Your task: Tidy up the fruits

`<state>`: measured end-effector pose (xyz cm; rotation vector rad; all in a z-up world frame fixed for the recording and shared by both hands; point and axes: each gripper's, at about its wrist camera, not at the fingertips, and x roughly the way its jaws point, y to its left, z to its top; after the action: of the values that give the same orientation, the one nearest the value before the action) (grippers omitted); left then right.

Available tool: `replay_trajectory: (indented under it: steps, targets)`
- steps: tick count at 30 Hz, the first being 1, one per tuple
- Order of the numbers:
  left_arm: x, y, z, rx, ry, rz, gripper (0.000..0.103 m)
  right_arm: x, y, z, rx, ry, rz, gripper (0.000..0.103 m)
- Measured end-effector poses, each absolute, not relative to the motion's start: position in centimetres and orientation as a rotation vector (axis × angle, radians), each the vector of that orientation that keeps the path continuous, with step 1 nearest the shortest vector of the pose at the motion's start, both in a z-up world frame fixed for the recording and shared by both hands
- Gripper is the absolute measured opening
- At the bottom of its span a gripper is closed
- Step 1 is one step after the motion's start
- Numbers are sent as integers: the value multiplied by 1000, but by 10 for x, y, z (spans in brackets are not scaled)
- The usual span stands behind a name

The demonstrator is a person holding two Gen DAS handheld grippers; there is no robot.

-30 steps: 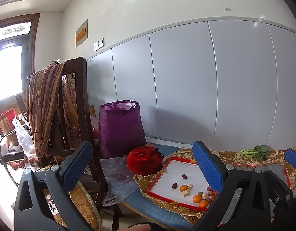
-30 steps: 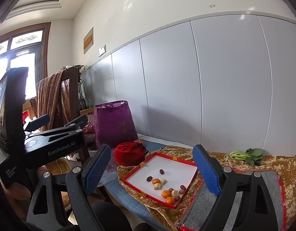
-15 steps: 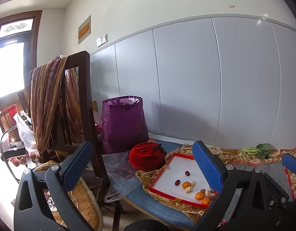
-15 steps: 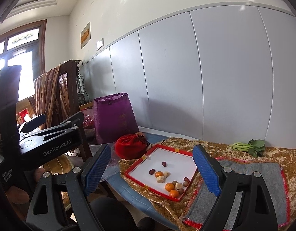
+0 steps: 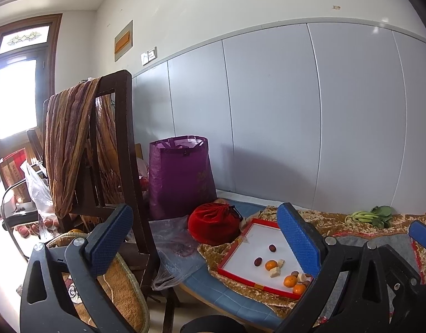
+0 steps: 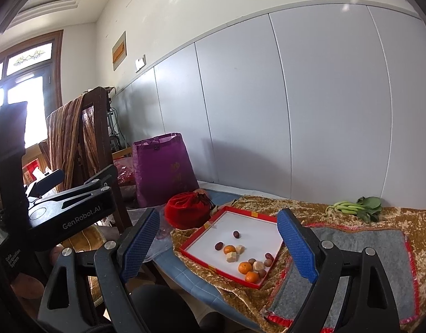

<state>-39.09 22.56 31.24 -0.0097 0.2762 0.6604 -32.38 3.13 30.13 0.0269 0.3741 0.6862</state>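
Surface: we record a table with a blue padded edge [image 6: 185,273], overlaid with a gold patterned cloth [image 6: 268,205] and a grey felt mat [image 6: 365,249] trimmed in red.

On the cloth: a red-rimmed white tray [image 6: 197,238]. The fruits [image 6: 245,267] lie in it, clustered toward its near corner: small oranges, dark red dates, pale chunks. Greens [image 6: 354,206] lie near the wall, well apart from the tray. A red pouch [image 6: 186,211] sits just beside the tray's far left side; a purple bag [image 6: 163,169] stands behind it.

Room: grey wall panels [image 6: 268,97] under a white wall; a dark chair [image 5: 124,166] draped with a striped scarf [image 5: 66,144]; a bright window [image 5: 16,94] at left.

Grippers: we find the left gripper [image 5: 203,238] and right gripper [image 6: 218,245] both spread wide, holding nothing, short of the table.
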Motion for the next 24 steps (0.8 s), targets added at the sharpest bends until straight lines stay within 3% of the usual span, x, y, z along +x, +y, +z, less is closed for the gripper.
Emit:
replay_trajectory:
  steps: [24]
  targets:
    - [-385,233,304,-11,297,654,103,-321,37,298,24,391,685,88]
